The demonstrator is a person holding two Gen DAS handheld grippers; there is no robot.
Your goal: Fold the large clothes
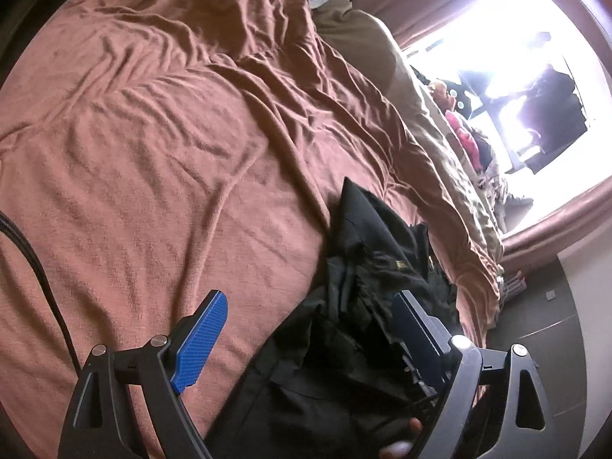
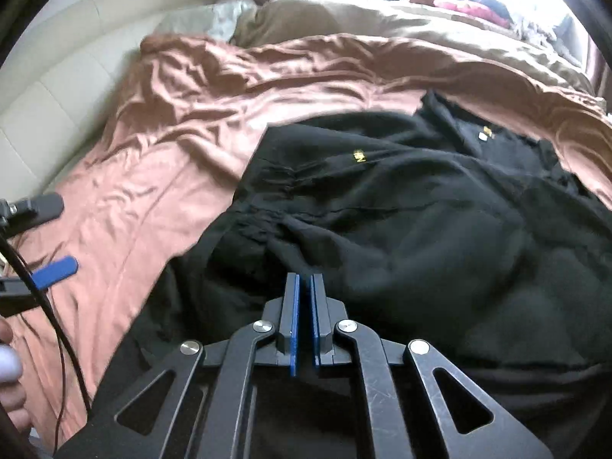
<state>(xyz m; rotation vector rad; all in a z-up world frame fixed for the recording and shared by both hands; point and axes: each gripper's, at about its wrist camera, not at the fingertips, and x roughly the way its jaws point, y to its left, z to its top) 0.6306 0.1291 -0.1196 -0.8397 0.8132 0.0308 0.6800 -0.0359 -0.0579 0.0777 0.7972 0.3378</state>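
A large black garment [image 2: 401, 222] with small gold marks lies crumpled on the brown blanket [image 2: 160, 176] of a bed. My right gripper [image 2: 304, 279] is shut on a pinch of the black cloth at its near edge. In the left wrist view the black garment [image 1: 367, 267] lies bunched at the lower right. My left gripper [image 1: 310, 306] is open, its blue fingers wide apart over the garment's near part, holding nothing. The left gripper's blue finger [image 2: 57, 267] also shows at the far left of the right wrist view.
A beige duvet [image 2: 382, 23] and pillows [image 2: 214, 19] lie at the bed's far side. A cream padded headboard [image 2: 57, 76] is at the left. A bright window [image 1: 516, 57] with pink curtains and several items on its sill stands beyond the bed. A black cable [image 1: 42, 279] hangs at left.
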